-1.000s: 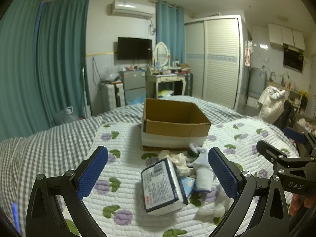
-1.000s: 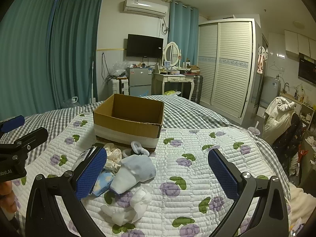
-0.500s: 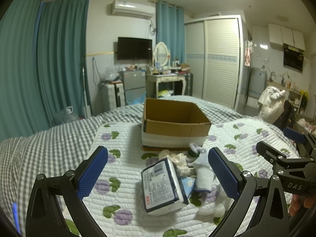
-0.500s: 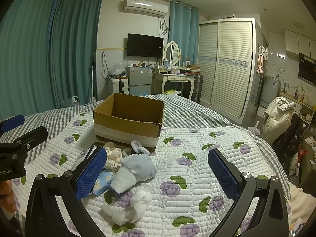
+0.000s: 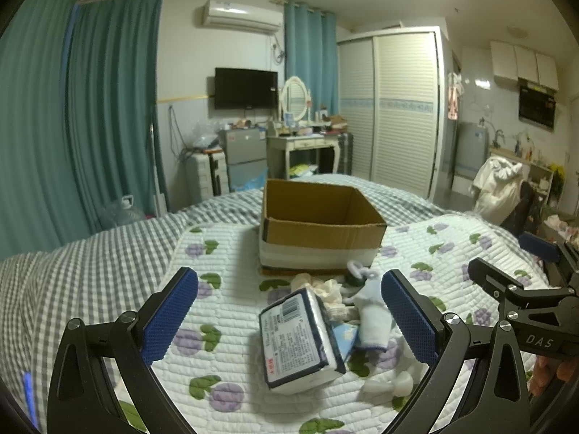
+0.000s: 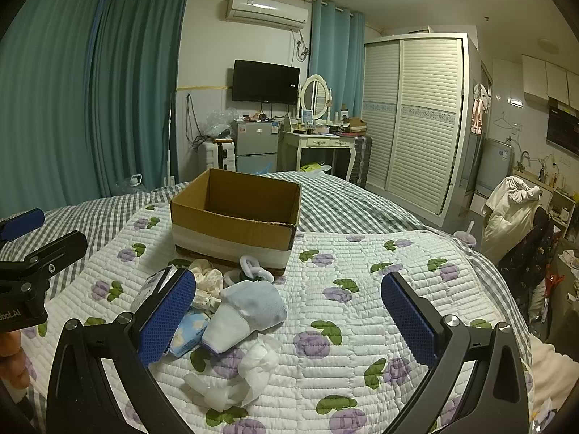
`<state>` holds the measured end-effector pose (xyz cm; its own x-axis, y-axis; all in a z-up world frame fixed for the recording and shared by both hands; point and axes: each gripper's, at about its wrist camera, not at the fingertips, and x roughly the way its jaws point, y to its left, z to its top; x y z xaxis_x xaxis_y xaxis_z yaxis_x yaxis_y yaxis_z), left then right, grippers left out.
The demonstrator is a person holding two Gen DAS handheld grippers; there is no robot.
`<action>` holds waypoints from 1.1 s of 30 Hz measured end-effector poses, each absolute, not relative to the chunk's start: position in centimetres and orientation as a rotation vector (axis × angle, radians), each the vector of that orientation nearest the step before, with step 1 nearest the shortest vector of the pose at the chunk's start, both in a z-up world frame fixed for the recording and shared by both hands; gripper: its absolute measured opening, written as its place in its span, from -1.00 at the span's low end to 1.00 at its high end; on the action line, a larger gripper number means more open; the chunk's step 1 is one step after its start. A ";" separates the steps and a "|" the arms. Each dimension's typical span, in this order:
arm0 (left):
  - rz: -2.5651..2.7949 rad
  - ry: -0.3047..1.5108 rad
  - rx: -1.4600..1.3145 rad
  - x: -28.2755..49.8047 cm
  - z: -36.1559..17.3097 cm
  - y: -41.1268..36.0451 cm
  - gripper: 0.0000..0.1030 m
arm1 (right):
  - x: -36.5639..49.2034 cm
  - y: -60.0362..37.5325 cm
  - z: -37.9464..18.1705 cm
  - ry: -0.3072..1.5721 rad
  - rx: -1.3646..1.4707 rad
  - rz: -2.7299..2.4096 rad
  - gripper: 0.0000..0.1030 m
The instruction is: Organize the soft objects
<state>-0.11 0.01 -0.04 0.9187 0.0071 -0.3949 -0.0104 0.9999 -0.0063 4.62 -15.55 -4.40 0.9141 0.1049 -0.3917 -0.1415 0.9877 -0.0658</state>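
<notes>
An open cardboard box (image 5: 318, 228) (image 6: 235, 217) stands on the flowered quilt. In front of it lies a pile of soft things: a wrapped tissue pack (image 5: 300, 340) (image 6: 155, 285), a blue-and-white sock (image 6: 246, 314) (image 5: 372, 318), a cream scrunchie (image 6: 208, 278) (image 5: 322, 285), a small blue packet (image 6: 188, 332), a white chain ring (image 6: 253, 267) and a crumpled white bag (image 6: 239, 376). My left gripper (image 5: 289, 318) is open, above the tissue pack. My right gripper (image 6: 289, 318) is open, just right of the pile.
The quilt (image 6: 362, 289) covers a grey checked bed (image 5: 72, 271). Beyond the bed stand a dresser with mirror (image 6: 315, 137), a small fridge (image 6: 253, 144) and a wardrobe (image 6: 416, 119). Each gripper shows at the edge of the other's view.
</notes>
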 end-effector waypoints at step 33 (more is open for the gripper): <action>0.010 0.398 -0.013 -0.5 -0.1 0.1 1.00 | 4.0 -15.4 -3.7 0.389 -0.122 0.118 1.00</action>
